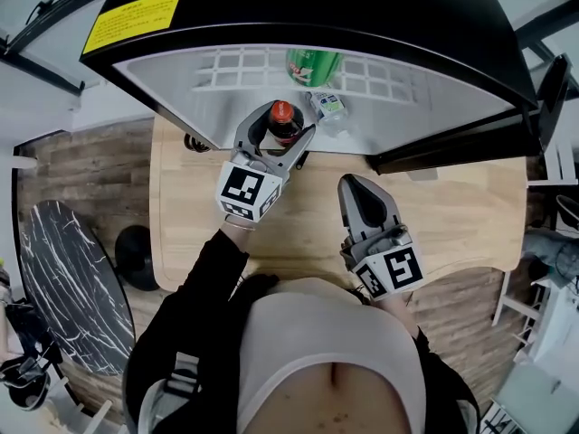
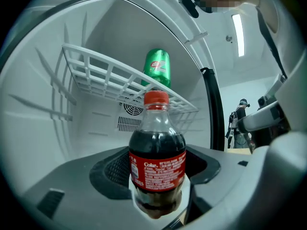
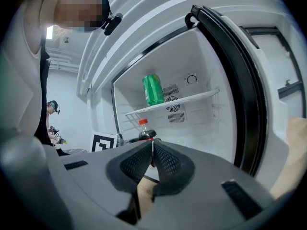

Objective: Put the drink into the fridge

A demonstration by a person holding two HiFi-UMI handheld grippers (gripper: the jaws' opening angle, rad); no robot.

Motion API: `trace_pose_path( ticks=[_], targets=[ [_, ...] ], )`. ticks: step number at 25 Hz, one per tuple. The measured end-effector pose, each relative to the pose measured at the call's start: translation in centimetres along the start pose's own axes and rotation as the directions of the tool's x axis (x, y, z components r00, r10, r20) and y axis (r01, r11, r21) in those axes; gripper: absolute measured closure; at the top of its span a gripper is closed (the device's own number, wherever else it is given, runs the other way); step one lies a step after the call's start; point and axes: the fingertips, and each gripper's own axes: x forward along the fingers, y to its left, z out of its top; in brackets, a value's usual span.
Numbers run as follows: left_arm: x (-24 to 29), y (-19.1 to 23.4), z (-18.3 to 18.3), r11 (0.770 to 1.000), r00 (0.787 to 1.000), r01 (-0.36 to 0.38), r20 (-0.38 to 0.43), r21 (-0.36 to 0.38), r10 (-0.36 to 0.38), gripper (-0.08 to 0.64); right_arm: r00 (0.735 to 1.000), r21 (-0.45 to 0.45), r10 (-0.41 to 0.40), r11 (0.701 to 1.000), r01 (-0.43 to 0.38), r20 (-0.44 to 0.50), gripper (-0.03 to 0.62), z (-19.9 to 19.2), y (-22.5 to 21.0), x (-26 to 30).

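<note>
Head view: my left tool point(image 1: 279, 132) grips the cola bottle point(image 1: 282, 114) at the open fridge's point(image 1: 362, 16) mouth, 12 o'clock of the table point(image 1: 452, 215). Left gripper view: the wire shelf point(image 2: 96, 71) hangs at the cap's 12 o'clock, so entering too high could, I judge, snag it and tip the bottle. Right gripper view: my right tool point(image 3: 152, 150) is pinched together, empty.

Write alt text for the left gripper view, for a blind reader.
The left gripper holds an upright cola bottle with a red cap and red label between its jaws, facing into an open white fridge. Behind the bottle, a green can stands on the fridge's white wire shelf.
</note>
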Motion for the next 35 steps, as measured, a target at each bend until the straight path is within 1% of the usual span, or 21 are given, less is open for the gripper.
trace_pose_path(
  ticks=[5,14,20,30,35],
  targets=[
    [1.0,0.8,-1.2,1.0,1.0,-0.011,-0.013,0.014,0.011,0.25,0.999,0.001,-0.026,1.0,0.026,-0.02,0.563,-0.4,-0.5,-0.5],
    [2.4,2.1,-2.8,1.0,0.999,-0.03,-0.024,0.009,0.03,0.25,0.997,-0.007,-0.062,0.998,0.062,-0.051,0.563,-1.2,-1.2,-1.5],
    [3.1,2.8,-3.4,0.999,0.998,-0.051,-0.029,-0.008,0.051,0.25,0.994,-0.001,-0.091,0.996,0.091,-0.059,0.563,-1.6,-1.8,-2.2],
    [3.8,3.8,-4.3,0.997,0.996,-0.076,-0.039,0.013,0.077,0.25,0.993,0.004,-0.1,0.995,0.1,-0.067,0.563,-1.8,-2.0,-2.5],
    [4.1,4.1,-4.8,0.996,0.996,-0.086,-0.04,-0.005,0.085,0.25,0.992,0.002,-0.103,0.995,0.104,-0.07,0.563,-1.9,-2.1,-2.5]
  ],
)
